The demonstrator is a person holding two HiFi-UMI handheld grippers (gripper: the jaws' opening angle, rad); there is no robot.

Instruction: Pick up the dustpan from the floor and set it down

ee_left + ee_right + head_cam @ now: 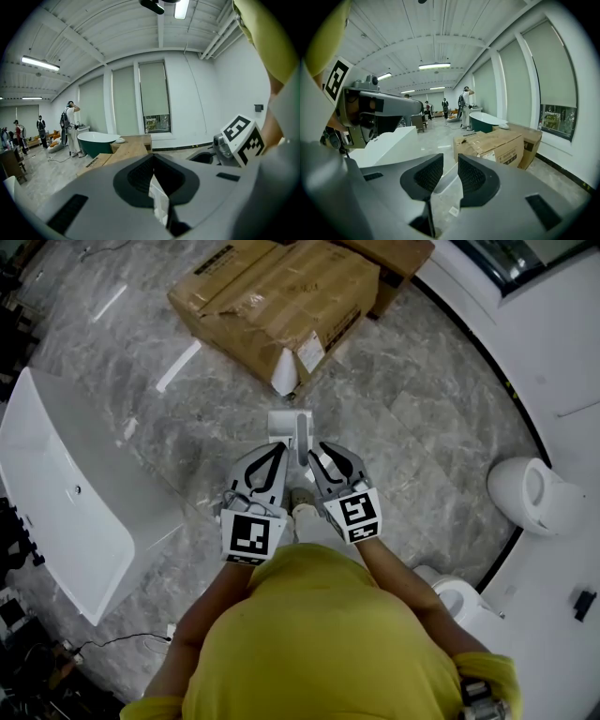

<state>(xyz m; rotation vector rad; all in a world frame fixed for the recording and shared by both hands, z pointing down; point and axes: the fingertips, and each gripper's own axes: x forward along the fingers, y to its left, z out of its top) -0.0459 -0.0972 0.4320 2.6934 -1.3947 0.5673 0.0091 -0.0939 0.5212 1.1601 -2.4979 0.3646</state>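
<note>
The white dustpan lies on the grey marble floor right in front of me, its long handle rising toward me between the two grippers. My left gripper hangs just left of the handle, and in its own view the left gripper has pads meeting at the tips, with only a white sliver showing behind them. My right gripper hangs just right of the handle. In the right gripper view the right gripper has its jaws apart, and the white dustpan shows through the gap, untouched.
Taped cardboard boxes lie on the floor just beyond the dustpan. A white bathtub stands at the left, a toilet at the right by the white curved wall. Far off, people stand near a green tub.
</note>
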